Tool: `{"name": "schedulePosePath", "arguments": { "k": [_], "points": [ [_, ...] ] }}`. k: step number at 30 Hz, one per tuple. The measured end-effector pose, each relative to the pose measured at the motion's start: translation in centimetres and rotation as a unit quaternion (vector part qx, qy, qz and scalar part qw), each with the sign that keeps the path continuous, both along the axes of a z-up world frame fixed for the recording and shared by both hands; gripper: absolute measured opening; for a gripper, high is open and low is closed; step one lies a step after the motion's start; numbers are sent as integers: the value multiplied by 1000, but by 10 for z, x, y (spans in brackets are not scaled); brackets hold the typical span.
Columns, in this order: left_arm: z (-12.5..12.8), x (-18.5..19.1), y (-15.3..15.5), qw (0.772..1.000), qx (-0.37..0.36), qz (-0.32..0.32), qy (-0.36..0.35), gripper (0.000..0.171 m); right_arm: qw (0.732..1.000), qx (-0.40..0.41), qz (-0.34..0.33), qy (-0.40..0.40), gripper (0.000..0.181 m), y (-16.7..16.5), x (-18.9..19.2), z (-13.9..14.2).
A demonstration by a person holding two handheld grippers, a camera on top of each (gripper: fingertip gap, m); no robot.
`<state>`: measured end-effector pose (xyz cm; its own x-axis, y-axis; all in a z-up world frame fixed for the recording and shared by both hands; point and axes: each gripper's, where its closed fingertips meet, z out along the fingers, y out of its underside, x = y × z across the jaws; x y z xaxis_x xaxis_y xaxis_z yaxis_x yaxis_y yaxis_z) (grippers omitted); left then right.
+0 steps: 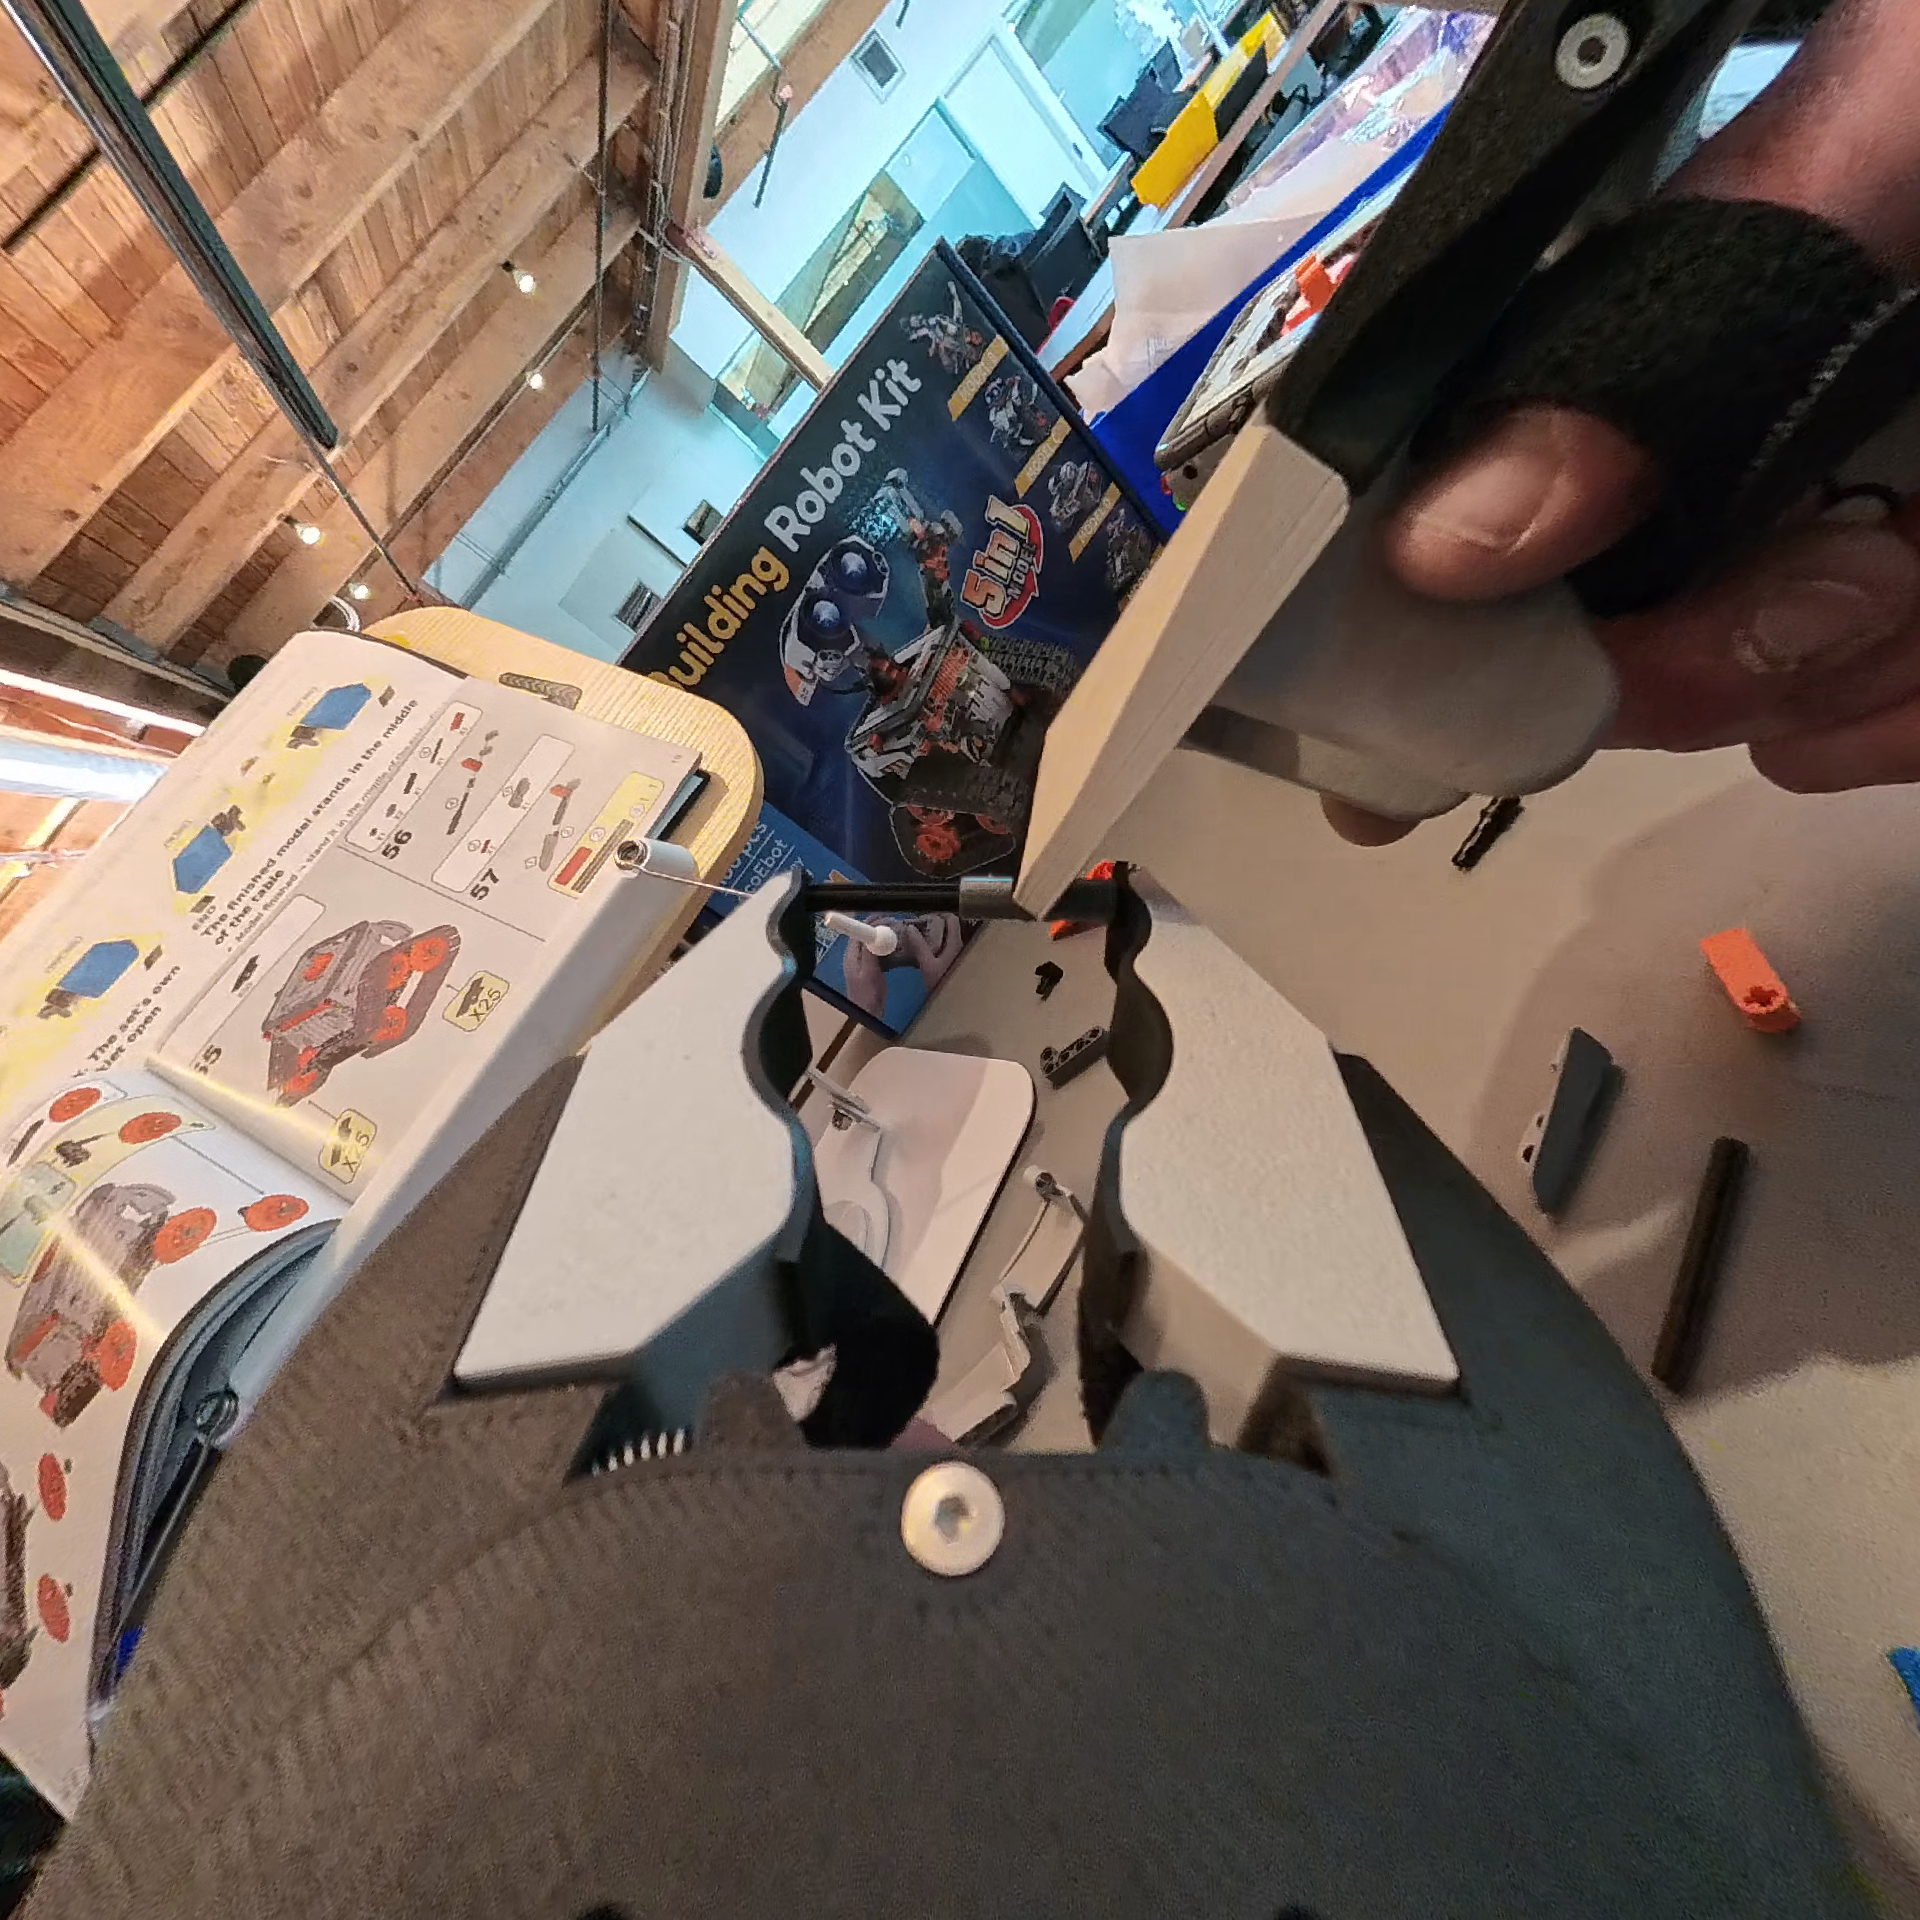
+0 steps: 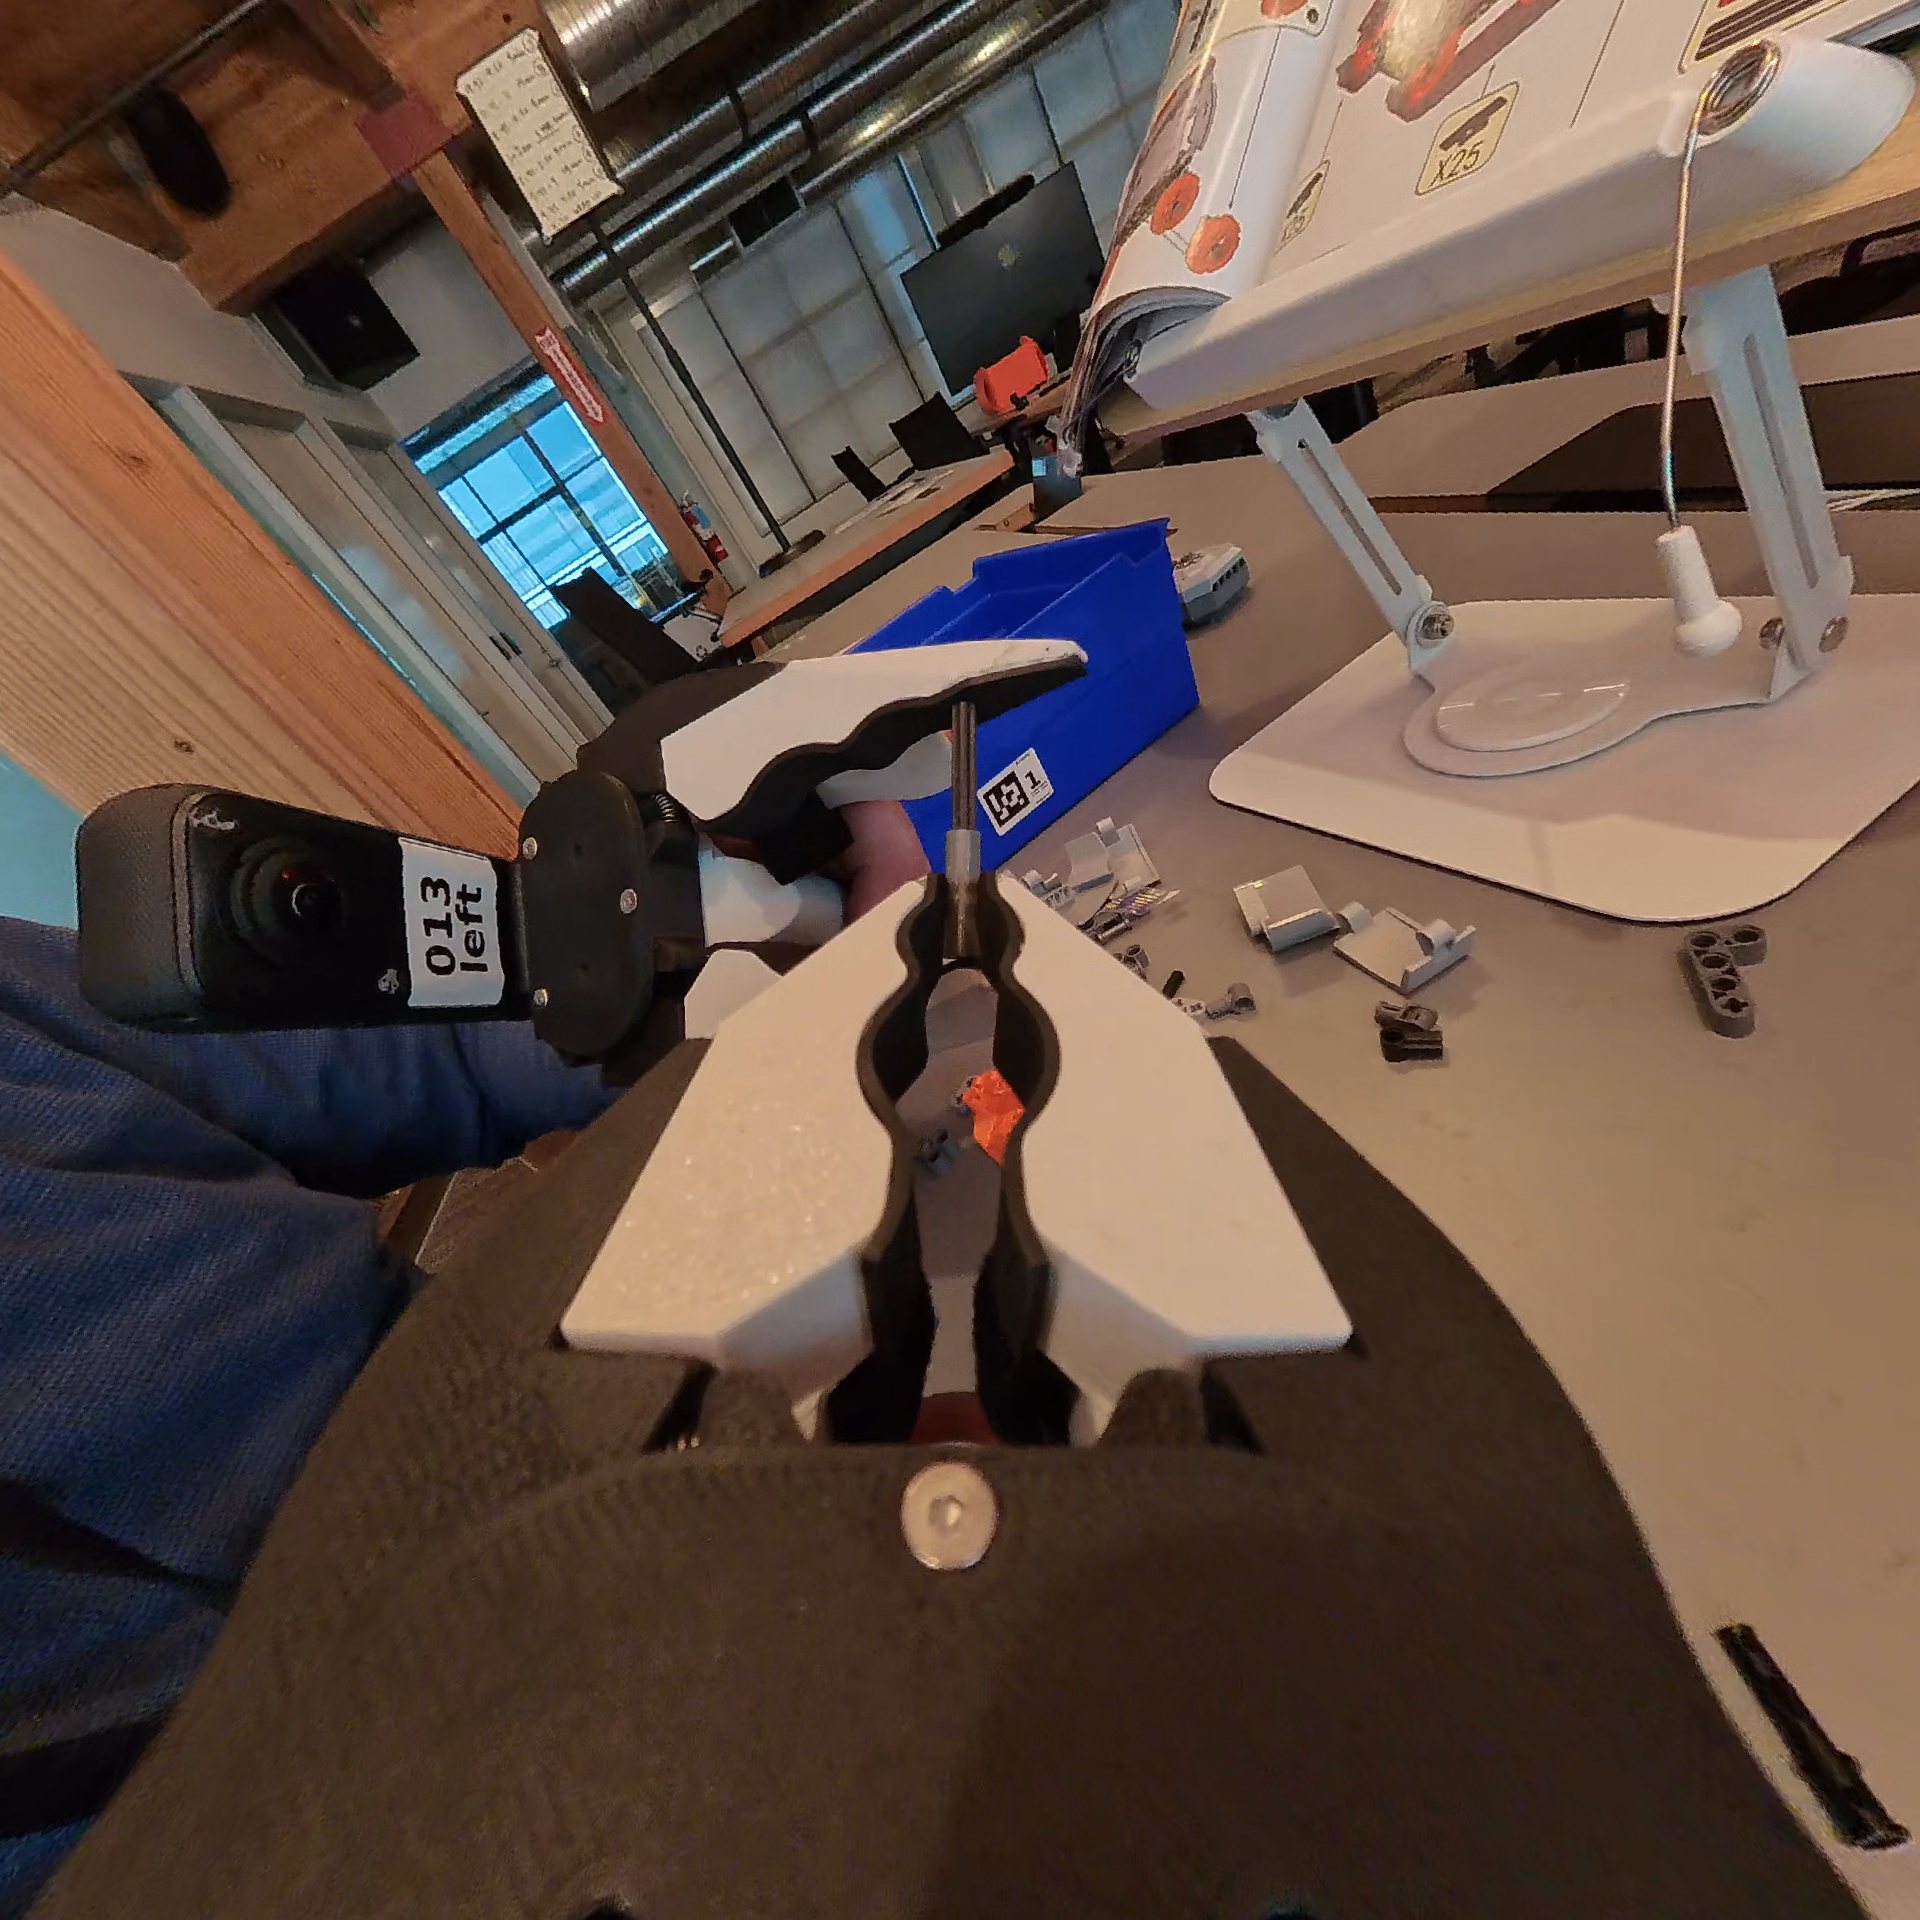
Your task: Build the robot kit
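timber walls and exposed pipes surround a grey worktop (image 2: 1558, 1195) strewn with small building-kit parts. a thin black axle (image 2: 963, 790) carrying a small grey bush (image 2: 962, 858) is held between both tools, apparently so that each end is steadied while the bush sits on the shaft.

the right gripper (image 2: 962, 920) is closed almost fully on the near end of the axle, its jaws pinching the shaft just below the bush. the left gripper (image 1: 961, 899) stands part open in its own view; the axle (image 1: 883, 896) spans the gap at its tips, and whether it is actually clamped there cannot be told. in the left wrist view the right gripper (image 1: 1023, 902) comes in from 1 o'clock, its tip touching the bush (image 1: 987, 896), with a hand (image 1: 1714, 582) squeezing its handle.

at 10 o'clock in the left view an open instruction booklet (image 1: 312, 883) is propped on a tilted stand (image 2: 1558, 727), pages kept flat by a sprung wire, presumably for reading while working. behind it a kit box (image 1: 914, 582) leans upright. a blue bin (image 2: 1070, 644) sits at 12 o'clock in the right view, near grey panels (image 2: 1351, 925) and a dark beam (image 2: 1725, 977). an orange piece (image 1: 1751, 992), a grey curved panel (image 1: 1574, 1127) and a loose black rod (image 1: 1699, 1257) lie at 3 o'clock of the left gripper.
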<state>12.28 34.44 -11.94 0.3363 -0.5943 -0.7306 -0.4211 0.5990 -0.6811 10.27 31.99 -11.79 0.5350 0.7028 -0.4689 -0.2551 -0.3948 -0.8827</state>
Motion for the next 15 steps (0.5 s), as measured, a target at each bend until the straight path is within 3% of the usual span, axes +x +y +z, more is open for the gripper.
{"name": "schedulePosePath", "arguments": {
  "k": [15],
  "points": [
    [-4,-2,0,999,33,3,37,50,1000,-5,-23,-8,3,0,-1,-3]
  ]
}}
